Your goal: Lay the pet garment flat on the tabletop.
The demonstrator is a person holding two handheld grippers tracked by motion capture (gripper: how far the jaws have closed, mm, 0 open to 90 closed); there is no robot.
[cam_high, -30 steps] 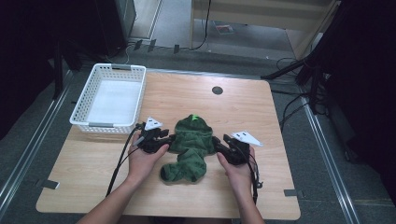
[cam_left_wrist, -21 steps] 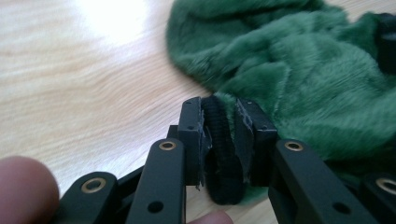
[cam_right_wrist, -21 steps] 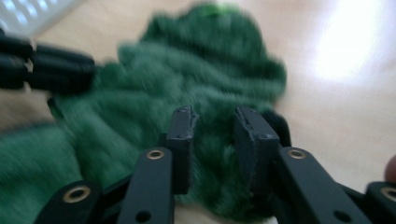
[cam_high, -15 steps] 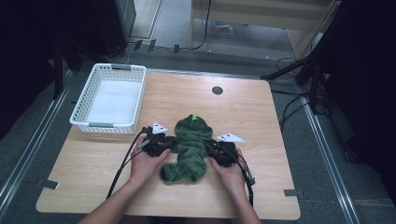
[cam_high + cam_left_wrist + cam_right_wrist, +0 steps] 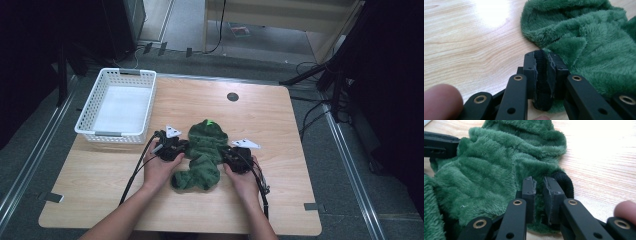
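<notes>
Left gripper point(image 5: 176, 148) and right gripper point(image 5: 231, 156) flanking green fleece garment point(image 5: 202, 152), fingers pinching its black cuffs

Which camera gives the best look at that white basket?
The high view: the white basket sits whole at the table's far left corner, apparently empty. The two gripper views look instead at the green fleece garment that both grippers pinch.

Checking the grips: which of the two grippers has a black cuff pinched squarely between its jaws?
The left gripper: a black cuff sits clamped between its jaws. The right gripper bites green fleece, its cuff bulging beside one jaw.
</notes>
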